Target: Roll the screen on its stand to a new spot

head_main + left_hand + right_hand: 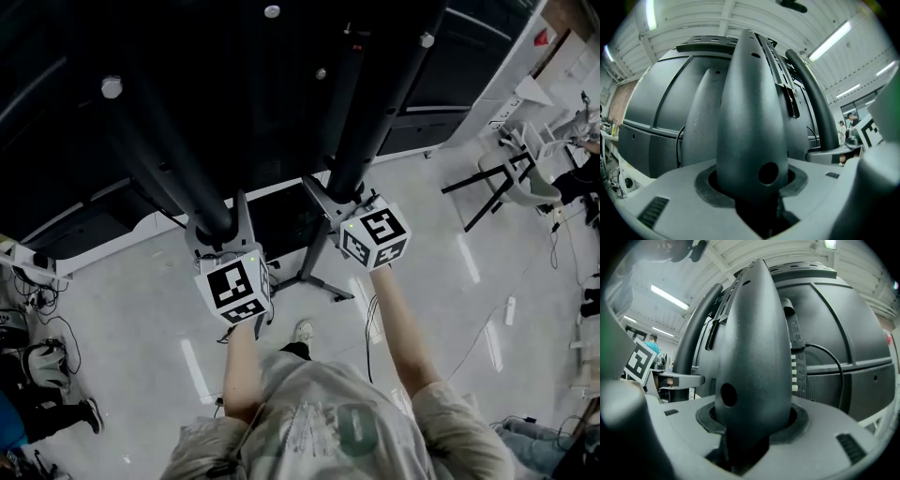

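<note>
Left gripper grips the left pole of the stand, and right gripper grips the right pole. The screen hangs on the stand's far side. Push unevenly and it may swivel; your shoe beside the stand could get clipped.

You stood on a pale grey floor that carried the stand's black feet, loose cables and a white power strip.

Large black screen, apparently upright on stand
</note>
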Demonstrator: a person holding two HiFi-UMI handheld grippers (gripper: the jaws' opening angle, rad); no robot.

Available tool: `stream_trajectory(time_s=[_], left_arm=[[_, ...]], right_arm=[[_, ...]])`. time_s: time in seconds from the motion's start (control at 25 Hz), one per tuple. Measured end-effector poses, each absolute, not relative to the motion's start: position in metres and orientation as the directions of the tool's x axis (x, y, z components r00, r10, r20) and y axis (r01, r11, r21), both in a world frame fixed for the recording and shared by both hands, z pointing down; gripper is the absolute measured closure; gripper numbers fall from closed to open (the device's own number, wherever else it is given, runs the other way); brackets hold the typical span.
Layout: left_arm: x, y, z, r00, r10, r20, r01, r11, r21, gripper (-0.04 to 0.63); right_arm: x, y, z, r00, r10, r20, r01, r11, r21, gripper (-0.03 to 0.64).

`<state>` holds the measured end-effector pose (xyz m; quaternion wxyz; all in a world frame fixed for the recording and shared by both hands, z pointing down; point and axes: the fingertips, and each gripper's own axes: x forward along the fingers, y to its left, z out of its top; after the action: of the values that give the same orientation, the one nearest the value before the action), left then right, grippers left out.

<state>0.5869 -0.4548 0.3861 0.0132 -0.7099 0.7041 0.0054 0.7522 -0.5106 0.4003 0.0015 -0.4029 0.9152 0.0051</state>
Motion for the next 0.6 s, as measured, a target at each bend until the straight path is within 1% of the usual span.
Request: stream_trajectory(time_s=[0.12, 0.2, 0.52, 0.6], left_arm=[[0.661, -0.475, 0.388, 0.009, -1.000, -0.019, -1.000, -0.009, -0.019, 0.380], [0.695, -0.485, 0.390, 0.012, -1.000, -0.012, -1.000, -0.012, -0.025, 0.380], [0.696, -0.488, 0.390, 0.005, -1.000, -0.030, -1.000, -0.005, -0.002, 0.380], [0.707, -0.487, 0.388, 0.006, -1.000, -0.028, -1.000, -0.006, 0.002, 0.380]], right_arm=[[0.826, -0.533, 0.403, -0.680, -0.733, -0.015, -0.733, 0.681, 0.000, 0.405], [0.859, -0.543, 0.405, -0.681, -0.732, -0.018, -0.732, 0.681, -0.006, 0.405], [0.861, -0.543, 0.404, -0.689, -0.725, -0.019, -0.725, 0.689, 0.004, 0.405], [0.873, -0.541, 0.402, -0.688, -0.725, -0.018, -0.725, 0.689, 0.004, 0.405]])
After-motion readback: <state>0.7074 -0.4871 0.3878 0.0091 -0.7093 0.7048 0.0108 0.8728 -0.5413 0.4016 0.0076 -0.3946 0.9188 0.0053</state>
